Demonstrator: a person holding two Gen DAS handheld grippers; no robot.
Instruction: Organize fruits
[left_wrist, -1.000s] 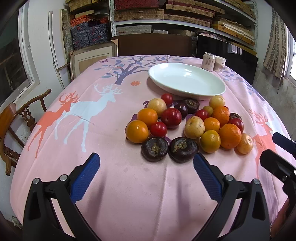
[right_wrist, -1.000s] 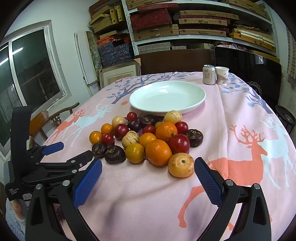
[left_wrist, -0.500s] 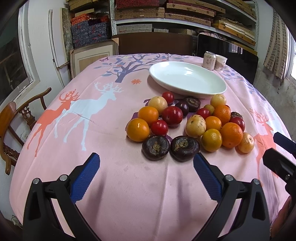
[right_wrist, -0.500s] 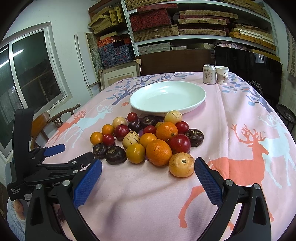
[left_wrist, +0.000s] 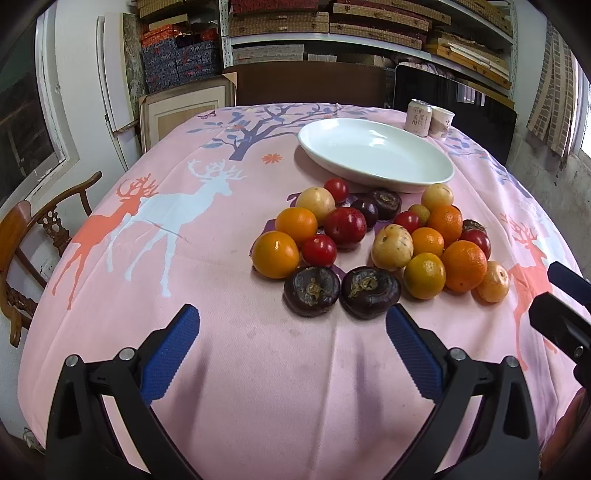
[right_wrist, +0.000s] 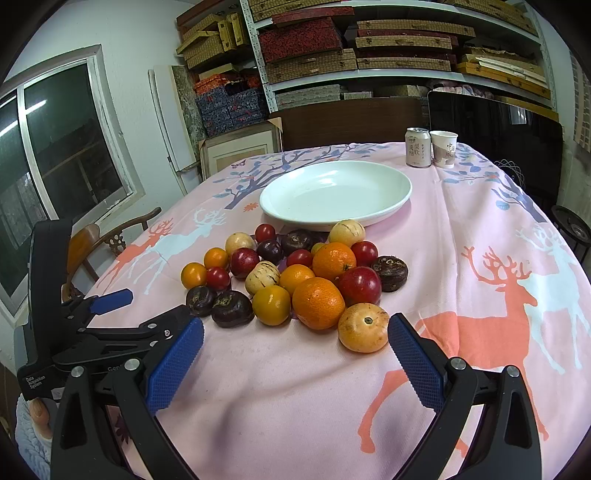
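While both tools hover short of the fruit pile (right_wrist: 295, 273), treat this as the approach step: nothing is gripped yet. Your left hand-held gripper (left_wrist: 291, 354) is released, jaws spread wide and empty, aimed at the two dark purple fruits (left_wrist: 341, 291) at the pile's near edge. Your right hand-held gripper (right_wrist: 295, 363) is likewise released and empty, with the pale yellow fruit (right_wrist: 364, 327) just beyond its right finger. The fruit lies loose on the pink tabletop (right_wrist: 480, 258), just in front of the empty white plate (right_wrist: 334, 195). Take an outer fruit first; pulling from the middle may set neighbours rolling. Centre one fruit between the pads, close gently to avoid bruising, then lift clear before carrying it over the plate rim.
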